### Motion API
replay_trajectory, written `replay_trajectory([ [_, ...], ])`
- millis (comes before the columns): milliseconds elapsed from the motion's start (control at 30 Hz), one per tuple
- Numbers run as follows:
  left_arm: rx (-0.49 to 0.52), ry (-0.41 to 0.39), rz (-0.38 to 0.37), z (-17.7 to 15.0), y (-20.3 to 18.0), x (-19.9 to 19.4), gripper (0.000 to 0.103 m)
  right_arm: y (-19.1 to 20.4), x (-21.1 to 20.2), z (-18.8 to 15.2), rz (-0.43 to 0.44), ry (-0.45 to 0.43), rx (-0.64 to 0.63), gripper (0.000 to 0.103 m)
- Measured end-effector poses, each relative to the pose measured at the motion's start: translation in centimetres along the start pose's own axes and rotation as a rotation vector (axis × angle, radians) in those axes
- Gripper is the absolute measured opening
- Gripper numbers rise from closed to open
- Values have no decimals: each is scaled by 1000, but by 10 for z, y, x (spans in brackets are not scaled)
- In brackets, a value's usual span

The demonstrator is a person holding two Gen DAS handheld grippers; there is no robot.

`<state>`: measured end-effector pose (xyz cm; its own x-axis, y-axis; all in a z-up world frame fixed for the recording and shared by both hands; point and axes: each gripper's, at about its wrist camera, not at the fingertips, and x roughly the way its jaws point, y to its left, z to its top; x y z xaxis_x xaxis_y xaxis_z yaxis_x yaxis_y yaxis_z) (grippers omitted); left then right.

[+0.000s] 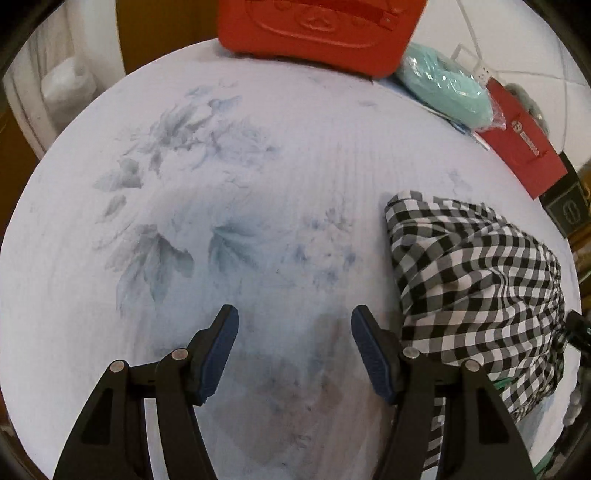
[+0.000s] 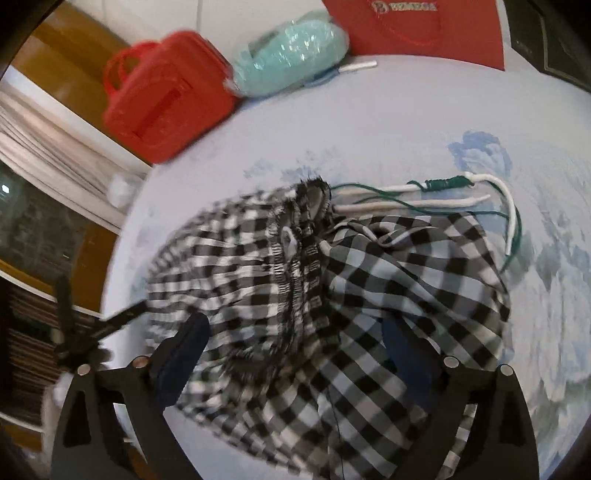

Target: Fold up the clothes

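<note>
A black-and-white checked garment [image 2: 332, 288] lies crumpled on the pale floral sheet [image 1: 221, 184]; white and green drawstrings [image 2: 443, 184] trail from its gathered waistband. In the left wrist view the garment [image 1: 480, 288] lies to the right. My left gripper [image 1: 294, 325] is open and empty over bare sheet, just left of the garment. My right gripper [image 2: 295, 339] is open, its fingers either side of the garment, cloth draping over the right finger [image 2: 402, 350]. The left gripper [image 2: 85, 332] shows at the left edge of the right wrist view.
A red plastic case [image 1: 314, 26] stands at the far edge of the bed, with a mint bundle in clear plastic [image 1: 443, 88] and a red paper bag [image 1: 524, 147] beside it. Dark boxes [image 1: 569, 206] stand beyond the bag.
</note>
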<state>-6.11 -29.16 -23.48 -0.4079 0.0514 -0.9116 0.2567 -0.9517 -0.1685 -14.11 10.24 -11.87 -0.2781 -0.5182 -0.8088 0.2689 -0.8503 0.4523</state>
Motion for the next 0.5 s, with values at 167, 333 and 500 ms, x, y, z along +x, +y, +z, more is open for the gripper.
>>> replay_trajectory([
  [167,-11,3,-19,1,2,2,65,41,6,-9,-15,27,-128,33],
  [333,-9,11,-32,4,-2,0,65,31,19,-2,12,37,-58,27],
  [500,19,-8,-61,7,-17,-10,65,25,-65,-20,89,-146,-28,23],
])
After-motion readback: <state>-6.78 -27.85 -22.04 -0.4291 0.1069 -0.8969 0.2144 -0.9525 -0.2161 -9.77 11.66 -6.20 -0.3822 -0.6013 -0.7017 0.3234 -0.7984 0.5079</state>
